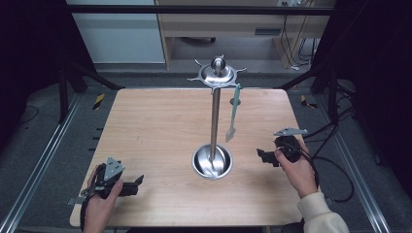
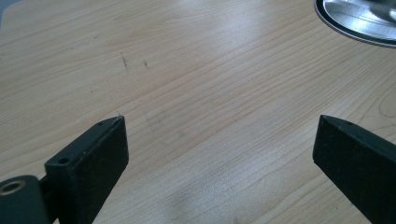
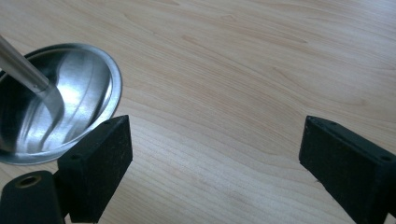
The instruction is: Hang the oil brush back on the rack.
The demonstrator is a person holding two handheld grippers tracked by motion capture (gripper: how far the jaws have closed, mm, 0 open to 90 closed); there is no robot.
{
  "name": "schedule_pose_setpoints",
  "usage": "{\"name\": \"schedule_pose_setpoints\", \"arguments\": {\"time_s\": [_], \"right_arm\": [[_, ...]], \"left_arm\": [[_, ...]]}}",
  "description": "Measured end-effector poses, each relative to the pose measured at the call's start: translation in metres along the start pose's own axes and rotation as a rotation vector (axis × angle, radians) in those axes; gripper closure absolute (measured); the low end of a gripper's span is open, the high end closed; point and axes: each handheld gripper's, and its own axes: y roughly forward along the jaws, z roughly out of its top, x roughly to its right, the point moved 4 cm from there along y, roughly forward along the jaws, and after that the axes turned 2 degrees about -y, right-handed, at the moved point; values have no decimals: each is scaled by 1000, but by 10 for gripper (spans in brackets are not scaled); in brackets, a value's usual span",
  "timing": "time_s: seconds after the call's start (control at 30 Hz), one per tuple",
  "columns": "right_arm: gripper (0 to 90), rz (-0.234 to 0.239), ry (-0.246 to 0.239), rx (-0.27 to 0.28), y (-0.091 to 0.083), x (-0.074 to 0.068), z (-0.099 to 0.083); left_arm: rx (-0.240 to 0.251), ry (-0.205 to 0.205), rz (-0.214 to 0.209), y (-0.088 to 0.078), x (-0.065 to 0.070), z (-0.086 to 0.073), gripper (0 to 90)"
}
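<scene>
A wooden desk [image 1: 155, 126] carries a steel stand [image 1: 214, 114]; its round base dish [image 1: 212, 161] sits between the two tools, with a pole rising to a hooked crown [image 1: 218, 74] topped by a ball. A pale green utensil [image 1: 233, 115] hangs from one hook on the right tool's side of the pole, its tip above the desk and clear of the dish.

The left tool [image 1: 137, 182] lies low at the near left of the desk, held in the left hand [image 1: 102, 201]; it points toward the dish, which is well apart from it. In the left gripper view its jaws stand wide apart with bare wood [image 2: 201, 93] between them and nothing held; the dish rim [image 2: 355, 23] shows ahead and to the right of the tool [image 2: 219, 140].

The right tool [image 1: 261, 155] is held in the right hand [image 1: 299, 170], near the dish and aimed at it. In the right gripper view the tool [image 3: 215, 144] is likewise wide open and empty; the dish [image 3: 88, 93] lies just beyond its left jaw, the pole [image 3: 21, 63] slanting in from the upper left.
</scene>
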Motion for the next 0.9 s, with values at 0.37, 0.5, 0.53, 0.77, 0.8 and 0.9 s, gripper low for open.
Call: {"name": "schedule_pose_setpoints", "arguments": {"time_s": [0.37,0.5,0.53,0.77,0.8,0.9], "right_arm": [[104,3,-15,-15,18,-3,0],[106,7,4,-12,26,-2,-1],[106,6,7,-9,28,-2,-1],[108,7,26,-14,39,-2,-2],[108,6,28,-18,41,-2,-2],[112,0,42,-5,48,-3,-2]], "left_arm": [[2,-2,-1,0,0,0,31],[0,-2,-1,0,0,0,31],[0,1,-1,0,0,0,31],[-1,1,-1,0,0,0,31],[-2,1,-1,0,0,0,31],[-1,0,-2,0,0,0,31]]}}
